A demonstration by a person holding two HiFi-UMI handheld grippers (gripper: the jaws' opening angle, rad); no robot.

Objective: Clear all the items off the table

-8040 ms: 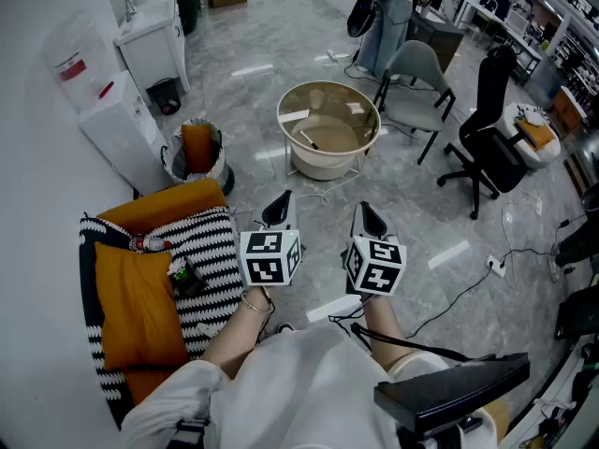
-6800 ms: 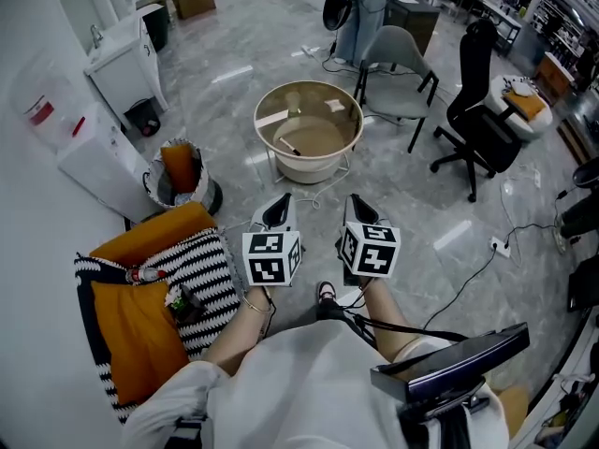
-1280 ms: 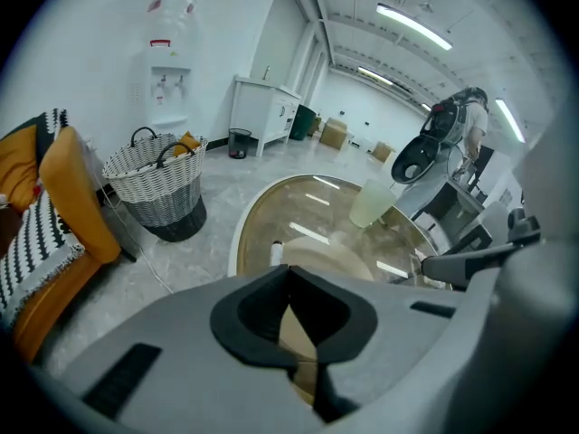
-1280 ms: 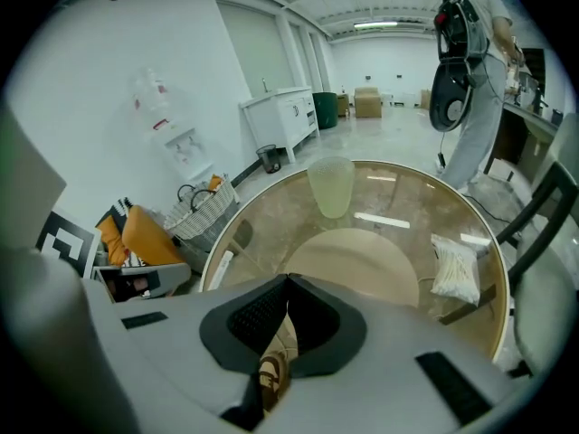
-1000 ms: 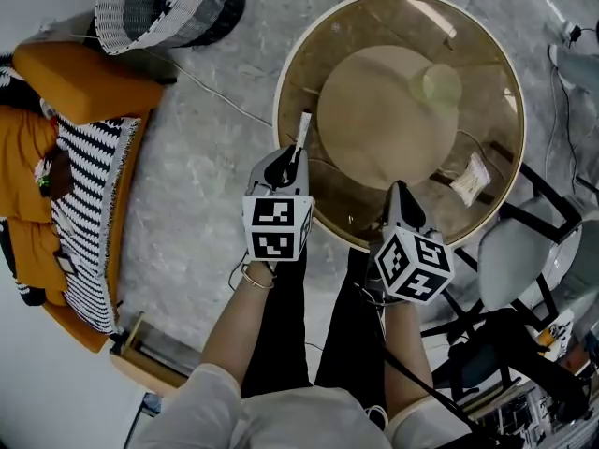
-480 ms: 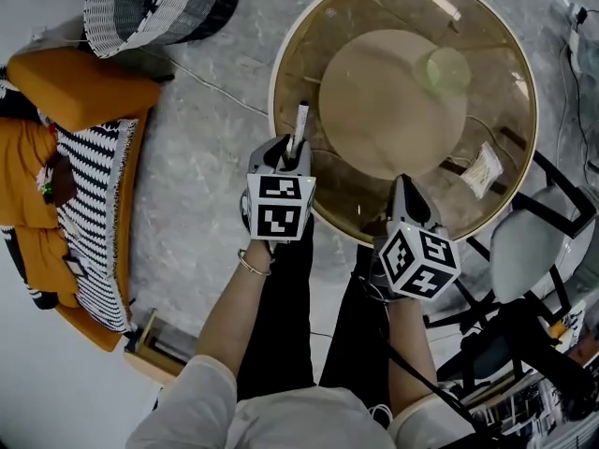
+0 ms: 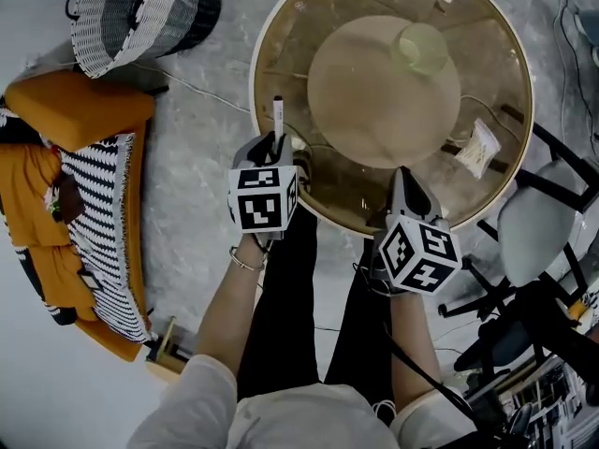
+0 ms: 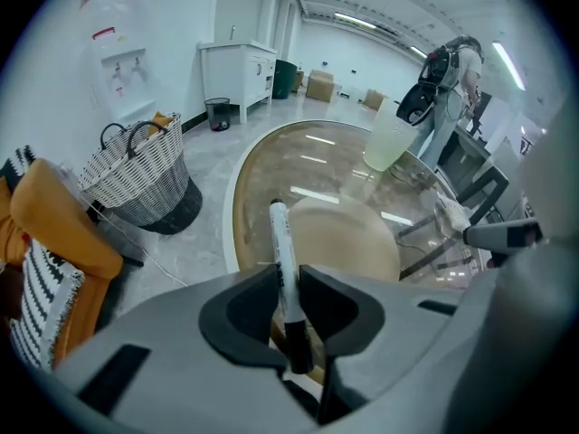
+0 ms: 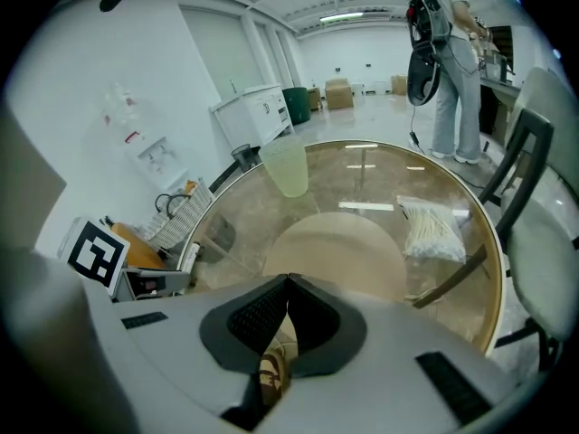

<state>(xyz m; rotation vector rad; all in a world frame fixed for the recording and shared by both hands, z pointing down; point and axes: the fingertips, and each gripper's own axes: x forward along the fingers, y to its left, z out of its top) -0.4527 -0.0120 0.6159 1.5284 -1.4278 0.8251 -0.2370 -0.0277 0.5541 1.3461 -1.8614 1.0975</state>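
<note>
Your left gripper [image 8: 288, 289] clamps one white marker pen with a black cap [image 8: 280, 251] over the near edge of the round glass table [image 7: 255, 59]; the pen's lower end is lost behind the jaws. Your right gripper [image 9: 284, 286] is pressed closed on nothing. One pale green cup [image 7: 423, 47] and one clear packet of cotton swabs [image 7: 478, 146] sit on the glass, whose far rim is cut off.

Polished grey marble floor [image 7: 187, 204] under white walls [image 8: 172, 25] and ceiling strip lights [image 8: 359, 21]. A woven basket [image 7: 131, 12] stands near an orange cushion [image 7: 80, 110]; a white sink cabinet [image 8: 237, 72] sits beyond.
</note>
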